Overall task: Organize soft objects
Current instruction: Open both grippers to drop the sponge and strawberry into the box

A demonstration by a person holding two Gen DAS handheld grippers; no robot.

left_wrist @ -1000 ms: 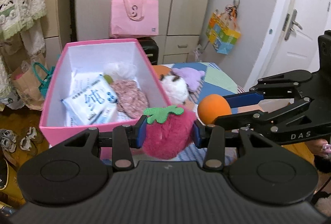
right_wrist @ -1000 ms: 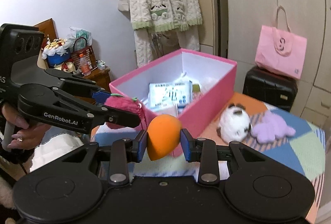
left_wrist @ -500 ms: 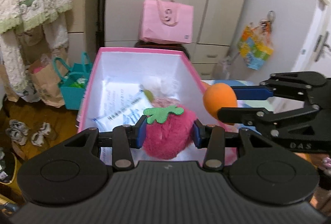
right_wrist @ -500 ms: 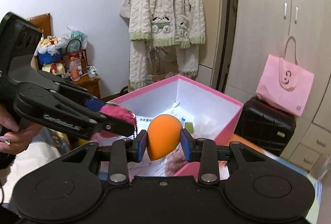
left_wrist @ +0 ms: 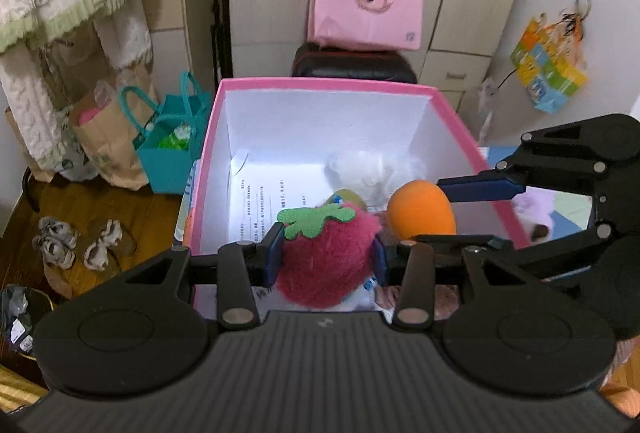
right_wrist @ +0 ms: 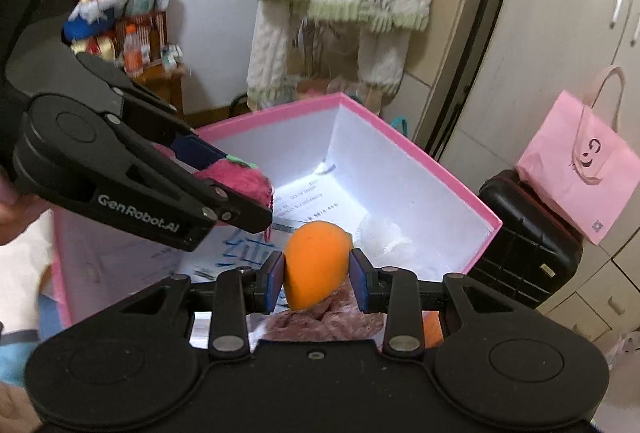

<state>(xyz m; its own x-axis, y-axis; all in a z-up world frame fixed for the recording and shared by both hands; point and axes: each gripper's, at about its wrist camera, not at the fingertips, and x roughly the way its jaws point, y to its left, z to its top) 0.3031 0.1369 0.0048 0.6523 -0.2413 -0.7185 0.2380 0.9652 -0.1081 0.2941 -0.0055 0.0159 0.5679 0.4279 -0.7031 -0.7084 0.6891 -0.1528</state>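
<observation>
left gripper (left_wrist: 327, 259) clamped on fuzzy red plush strawberry (left_wrist: 328, 265), right gripper (right_wrist: 317, 278) clamped on smooth orange foam egg (right_wrist: 316, 263); both held over open pink cardboard box (left_wrist: 320, 86), near its front edge.

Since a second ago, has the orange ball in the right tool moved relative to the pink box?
Yes. The orange ball, gripped in the right tool, has gone from outside the pink box, in front of its near wall, to over its open interior.
</observation>
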